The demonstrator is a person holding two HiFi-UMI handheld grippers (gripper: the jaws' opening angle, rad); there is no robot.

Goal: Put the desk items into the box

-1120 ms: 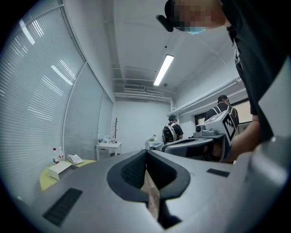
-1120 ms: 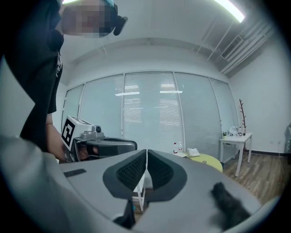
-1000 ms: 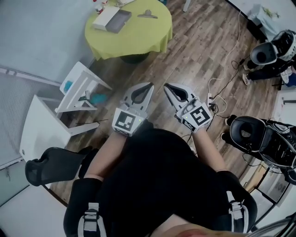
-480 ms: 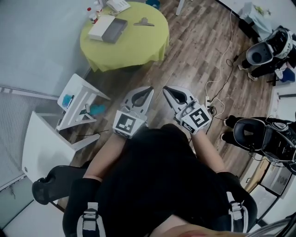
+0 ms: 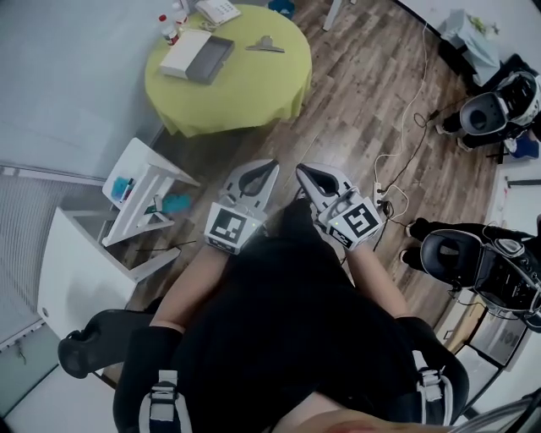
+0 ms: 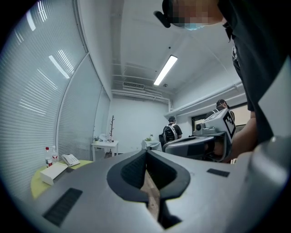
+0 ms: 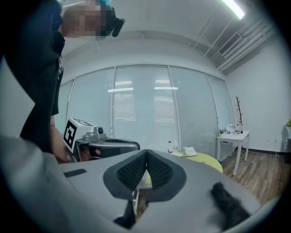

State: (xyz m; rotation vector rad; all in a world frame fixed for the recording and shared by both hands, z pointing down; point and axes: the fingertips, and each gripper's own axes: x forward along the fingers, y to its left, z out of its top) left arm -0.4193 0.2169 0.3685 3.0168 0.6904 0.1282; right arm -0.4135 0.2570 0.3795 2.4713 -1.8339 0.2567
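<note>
A round yellow-green table (image 5: 245, 93) stands ahead at the top of the head view. On it lie a white and grey box (image 5: 197, 55), a grey clip (image 5: 265, 44), a white phone (image 5: 218, 10) and small bottles (image 5: 166, 27). My left gripper (image 5: 271, 166) and right gripper (image 5: 301, 172) are held side by side in front of the person's body, well short of the table. Both are shut with nothing between the pads. The left gripper view shows the box (image 6: 53, 172) and phone (image 6: 70, 159) far off at the left. In the right gripper view the table (image 7: 204, 160) lies beyond the shut jaws.
The floor is wood planks. Small white side tables (image 5: 144, 182) and a white desk (image 5: 80, 254) stand at the left, with a black chair (image 5: 93, 338) nearby. A cable and power strip (image 5: 385, 182) lie at the right, near black and white machines (image 5: 482, 262).
The person and both grippers have moved nearer to the yellow-green table, which now sits lower in the head view. Both grippers stay shut and empty.
</note>
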